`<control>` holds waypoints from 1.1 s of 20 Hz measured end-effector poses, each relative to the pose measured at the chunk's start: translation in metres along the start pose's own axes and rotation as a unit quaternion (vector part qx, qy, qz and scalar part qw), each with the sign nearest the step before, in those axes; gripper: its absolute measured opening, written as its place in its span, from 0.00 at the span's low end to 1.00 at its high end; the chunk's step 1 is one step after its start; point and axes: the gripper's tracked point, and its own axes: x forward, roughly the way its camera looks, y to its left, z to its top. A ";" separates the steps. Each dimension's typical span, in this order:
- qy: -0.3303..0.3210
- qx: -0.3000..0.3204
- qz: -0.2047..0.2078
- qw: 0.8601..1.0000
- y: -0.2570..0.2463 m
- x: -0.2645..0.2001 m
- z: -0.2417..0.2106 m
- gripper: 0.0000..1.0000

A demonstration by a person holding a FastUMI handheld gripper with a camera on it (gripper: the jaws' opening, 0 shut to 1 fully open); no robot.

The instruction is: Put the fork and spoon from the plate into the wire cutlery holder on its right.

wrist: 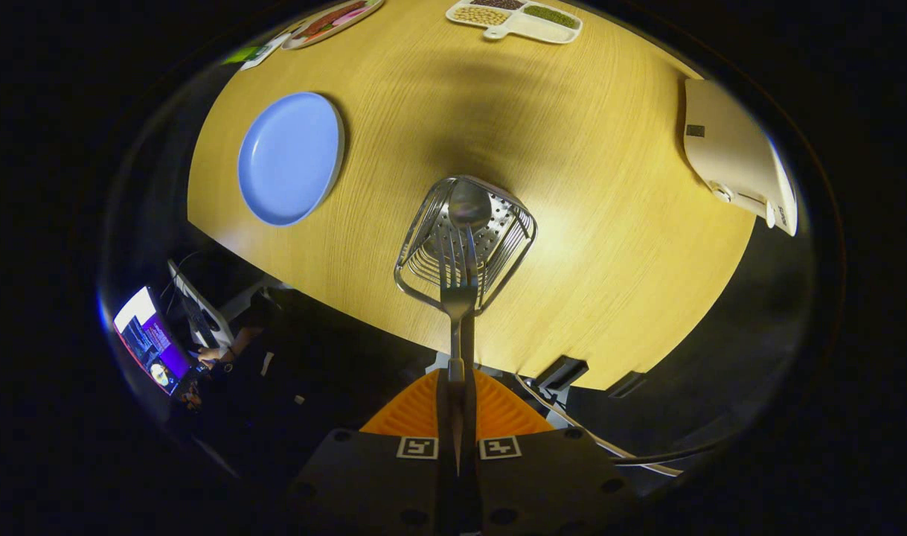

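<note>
Holding the fork clamped by its handle, tines forward, the gripper hangs over the wire cutlery holder, spoon inside. Best: keep it plumb, lower, release. The plate sits at ten o'clock.

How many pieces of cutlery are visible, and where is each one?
2. The fork is held in the shut gripper, tines over the wire cutlery holder. The spoon already stands inside it.
</note>
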 end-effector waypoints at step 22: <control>-0.176 0.017 0.033 0.984 0.016 -0.014 0.047 0.71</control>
